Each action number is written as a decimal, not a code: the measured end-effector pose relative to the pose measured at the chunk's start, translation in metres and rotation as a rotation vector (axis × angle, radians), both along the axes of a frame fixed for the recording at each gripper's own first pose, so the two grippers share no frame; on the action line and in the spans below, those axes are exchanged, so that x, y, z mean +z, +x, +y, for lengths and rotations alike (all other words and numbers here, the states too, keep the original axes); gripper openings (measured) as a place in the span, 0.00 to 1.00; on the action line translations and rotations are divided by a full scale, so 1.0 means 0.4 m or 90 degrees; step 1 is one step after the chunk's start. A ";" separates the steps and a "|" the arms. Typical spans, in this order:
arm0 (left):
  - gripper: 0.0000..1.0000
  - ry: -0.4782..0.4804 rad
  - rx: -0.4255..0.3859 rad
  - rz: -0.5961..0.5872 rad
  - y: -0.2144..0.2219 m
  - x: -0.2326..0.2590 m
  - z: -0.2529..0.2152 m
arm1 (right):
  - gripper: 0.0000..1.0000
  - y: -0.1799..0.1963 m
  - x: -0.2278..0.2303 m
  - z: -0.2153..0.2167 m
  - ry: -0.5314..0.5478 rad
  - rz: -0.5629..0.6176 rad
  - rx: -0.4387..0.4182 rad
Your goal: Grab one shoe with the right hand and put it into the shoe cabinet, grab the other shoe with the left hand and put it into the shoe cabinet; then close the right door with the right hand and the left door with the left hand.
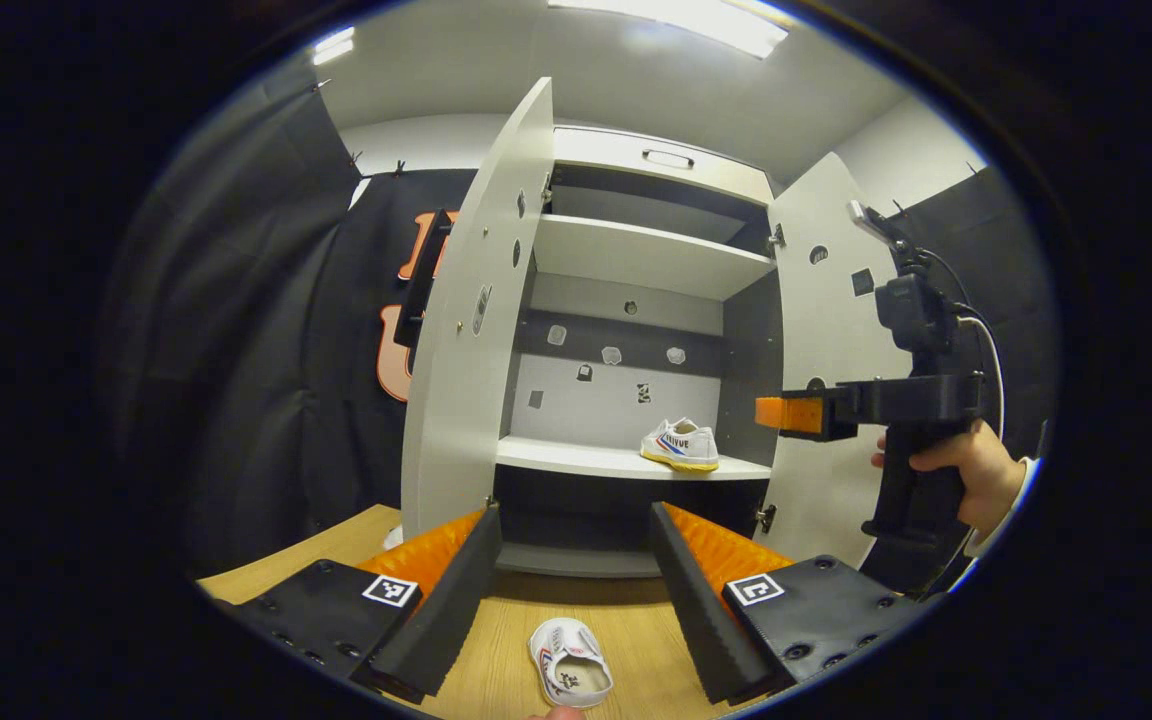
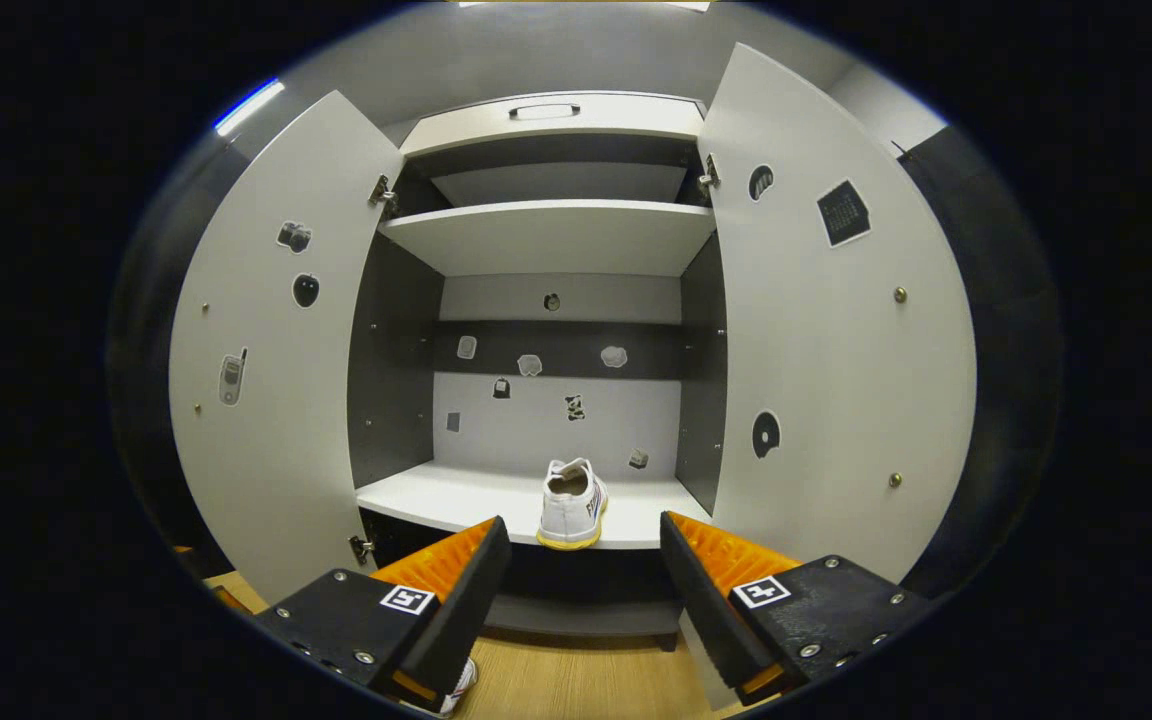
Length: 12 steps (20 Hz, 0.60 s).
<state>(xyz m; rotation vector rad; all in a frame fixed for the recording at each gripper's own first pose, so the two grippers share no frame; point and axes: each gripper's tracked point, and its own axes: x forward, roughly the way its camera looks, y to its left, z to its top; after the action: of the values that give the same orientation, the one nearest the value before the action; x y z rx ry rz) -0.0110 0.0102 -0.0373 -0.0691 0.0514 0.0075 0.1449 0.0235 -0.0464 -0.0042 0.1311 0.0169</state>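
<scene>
One white shoe (image 1: 681,444) stands on the lower shelf (image 1: 586,460) of the open shoe cabinet, toward its right side. In the right gripper view that shoe (image 2: 572,505) sits heel toward me at the shelf's front edge (image 2: 436,500). My right gripper (image 2: 584,522) is open just in front of it, holding nothing. The other white shoe (image 1: 568,675) lies on the wooden surface (image 1: 626,620), below and between the fingers of my open left gripper (image 1: 574,512). In the left gripper view the right gripper (image 1: 806,413), held by a hand (image 1: 966,470), hovers before the right door (image 1: 821,330).
Both cabinet doors stand wide open: the left door (image 2: 276,350) and the right door (image 2: 826,330). An upper shelf (image 2: 546,235) and a top drawer with a handle (image 2: 544,110) are above. Black cloth (image 1: 266,380) hangs left of the cabinet.
</scene>
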 end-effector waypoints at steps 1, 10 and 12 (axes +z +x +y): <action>0.94 -0.003 -0.002 0.005 0.001 -0.007 -0.003 | 0.93 -0.019 -0.014 -0.001 -0.002 0.000 -0.001; 0.96 -0.002 -0.009 0.042 0.010 -0.057 -0.020 | 0.93 -0.160 -0.099 -0.034 -0.012 -0.008 -0.011; 0.96 -0.004 -0.011 0.051 0.011 -0.068 -0.026 | 0.93 -0.189 -0.113 -0.038 -0.008 -0.009 -0.011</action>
<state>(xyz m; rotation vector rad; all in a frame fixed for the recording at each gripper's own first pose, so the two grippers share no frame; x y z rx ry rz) -0.0065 -0.0002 -0.0644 -0.0751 0.1316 -0.0068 0.0692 0.0084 -0.0915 -0.0165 0.1179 -0.0010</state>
